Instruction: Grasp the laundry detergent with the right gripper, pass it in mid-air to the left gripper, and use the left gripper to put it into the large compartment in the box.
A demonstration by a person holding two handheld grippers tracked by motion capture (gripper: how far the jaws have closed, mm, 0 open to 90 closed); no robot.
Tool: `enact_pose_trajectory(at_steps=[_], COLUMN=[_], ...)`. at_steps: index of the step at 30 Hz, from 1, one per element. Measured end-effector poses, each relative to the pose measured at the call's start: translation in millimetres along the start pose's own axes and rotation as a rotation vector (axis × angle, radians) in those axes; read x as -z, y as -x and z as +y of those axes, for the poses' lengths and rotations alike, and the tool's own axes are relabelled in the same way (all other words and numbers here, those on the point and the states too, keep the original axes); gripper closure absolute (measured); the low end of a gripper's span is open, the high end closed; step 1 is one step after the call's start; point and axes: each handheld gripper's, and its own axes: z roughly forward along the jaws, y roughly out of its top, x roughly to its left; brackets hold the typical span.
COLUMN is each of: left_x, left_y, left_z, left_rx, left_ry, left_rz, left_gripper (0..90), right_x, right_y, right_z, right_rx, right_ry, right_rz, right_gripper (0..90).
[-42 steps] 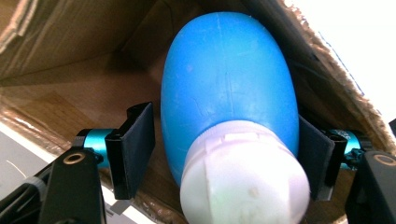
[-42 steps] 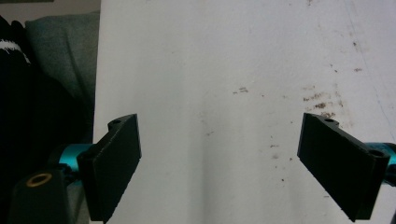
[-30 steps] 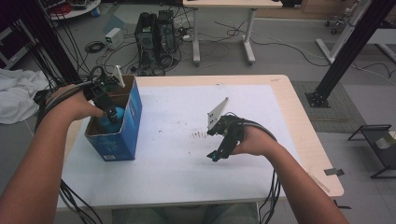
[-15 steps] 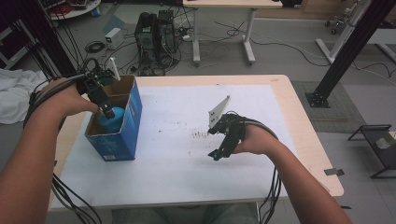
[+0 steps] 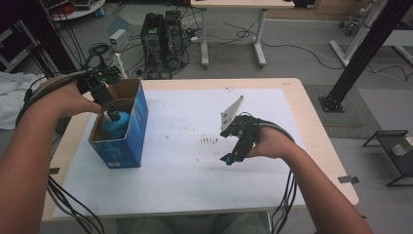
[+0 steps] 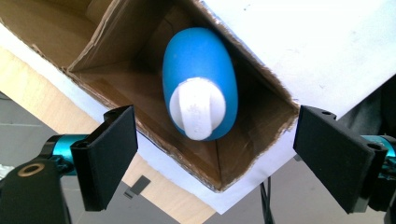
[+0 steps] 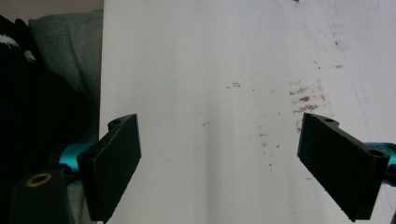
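Two claws are ours; the left claw [image 5: 113, 116] hangs just above the box [image 5: 139, 127], its jaws just opened wide, nothing between them. Straight below stands the bottle [image 6: 200, 88], upright, cap up. Our right claw [image 5: 229, 159], well apart, gapes empty over the counter [image 5: 185, 185]. Beyond: cables, computers, another desk.
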Motion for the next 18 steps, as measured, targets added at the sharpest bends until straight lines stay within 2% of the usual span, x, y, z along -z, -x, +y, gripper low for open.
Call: enact_pose_trajectory(at_steps=[3,6,10,13,14,15,18], left_x=[4.5,8.2,12.0,13.4,13.6,15.4,14.4], left_y=[3.4,10.9,23.8,38.7,43.5,46.4,56.9], left_z=[2.3,5.2,12.1,21.0,23.8,27.1,35.1], left_rx=[-0.037,-0.047,-0.111,-0.175,-0.19,-0.227,-0.27], left_ry=[-0.014,0.003,-0.001,-0.004,0.005,0.001,0.03], left_rz=[-0.01,-0.006,-0.013,-0.017,-0.016,-0.008,-0.025], left_gripper=[13.7,11.0,10.0,8.5,8.4,8.4,8.5], right_x=[0.2,1.9,6.7,10.3,11.6,12.3,14.6], right_y=[-0.6,-0.6,-1.0,-0.7,-0.8,-0.4,0.4], right_z=[-0.1,0.3,0.8,1.2,1.3,1.3,1.1], right_rx=[0.0,0.004,0.0,-0.002,-0.006,-0.005,-0.016], right_ry=[-0.006,-0.014,-0.024,-0.034,-0.039,-0.041,-0.059], right_rz=[0.005,0.002,-0.004,-0.009,-0.005,-0.007,-0.004], right_gripper=[12.6,12.6,12.5,12.5,12.5,12.5,12.5])
